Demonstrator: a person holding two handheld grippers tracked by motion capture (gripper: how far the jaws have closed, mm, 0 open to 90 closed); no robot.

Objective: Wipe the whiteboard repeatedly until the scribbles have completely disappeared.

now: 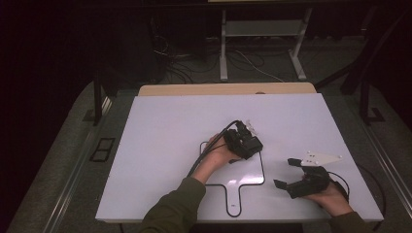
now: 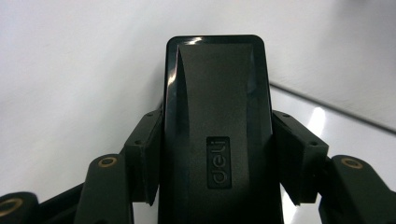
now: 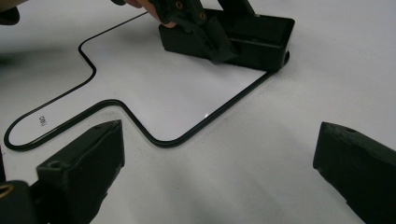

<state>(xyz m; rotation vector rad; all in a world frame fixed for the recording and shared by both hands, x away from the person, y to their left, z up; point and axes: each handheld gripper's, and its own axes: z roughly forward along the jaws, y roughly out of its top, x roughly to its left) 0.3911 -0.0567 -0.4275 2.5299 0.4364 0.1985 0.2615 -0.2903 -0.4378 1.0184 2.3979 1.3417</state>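
left tongs (image 2: 215,154) clenched across black eraser block (image 2: 215,116), on the bench (image 1: 160,145): rigid, light, glossy, likely slippery; best gripped mid-sides. right tongs (image 3: 219,163) released.

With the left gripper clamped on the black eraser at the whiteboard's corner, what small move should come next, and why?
Probably slide the eraser inward across the whiteboard: the left gripper grips it at the board's edge, while the right gripper rests open beside it.

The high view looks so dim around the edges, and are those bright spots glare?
High view: only the white board is lit, the floor dark. Left gripper view: glare on the black eraser top edge and the glossy sheet. Right gripper view: near jaws soft.
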